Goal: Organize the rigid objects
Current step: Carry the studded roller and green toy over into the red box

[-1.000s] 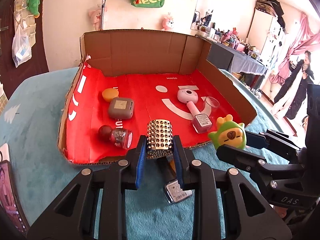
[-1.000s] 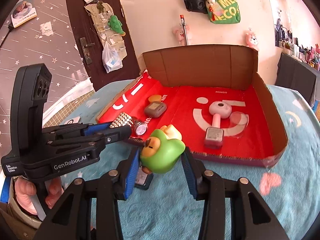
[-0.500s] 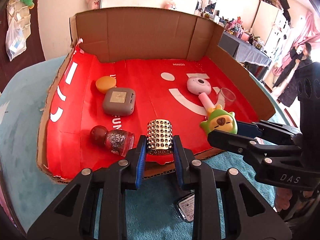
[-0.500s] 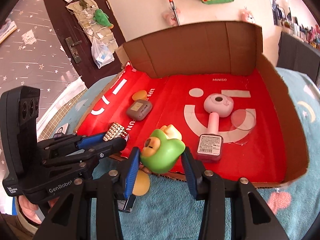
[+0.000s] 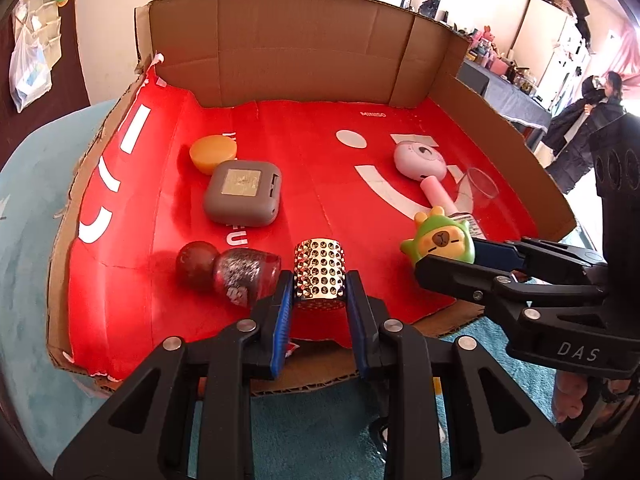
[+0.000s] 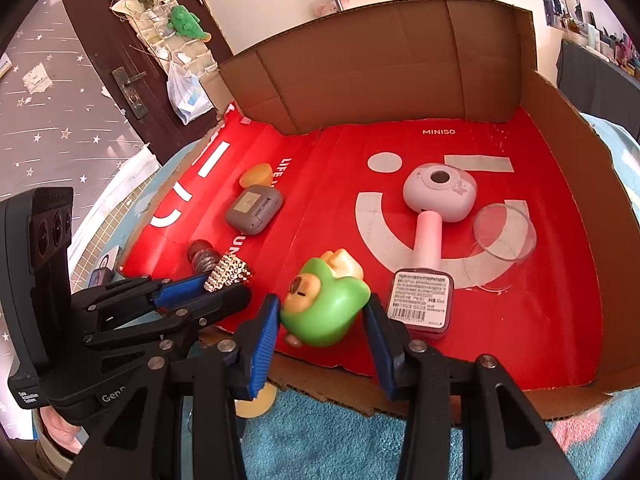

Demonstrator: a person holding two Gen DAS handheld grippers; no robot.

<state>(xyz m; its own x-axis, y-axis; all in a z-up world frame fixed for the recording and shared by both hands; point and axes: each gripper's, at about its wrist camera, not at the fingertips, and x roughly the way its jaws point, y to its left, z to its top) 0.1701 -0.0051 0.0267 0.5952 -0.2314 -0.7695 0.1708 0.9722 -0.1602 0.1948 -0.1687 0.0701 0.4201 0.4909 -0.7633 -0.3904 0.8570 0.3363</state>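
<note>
Carrying both items over the cardboard tray's (image 5: 304, 80) near edge, we clamp the upright studded silver cylinder (image 5: 319, 274) in our left claw (image 5: 319, 300) and the green capybara toy (image 6: 326, 308) in our right claw (image 6: 320, 328).

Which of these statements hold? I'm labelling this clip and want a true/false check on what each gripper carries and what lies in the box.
1. The left gripper holds the studded silver cylinder between its jaws. True.
2. The right gripper is empty. False: its jaws are shut on the green toy figure.
3. The grey square case lies on the red floor of the cardboard box, beside the orange round piece. True.
4. The pink handheld fan stands upright. False: it lies flat on the red floor.
5. A clear round lid lies near the fan. True.
</note>
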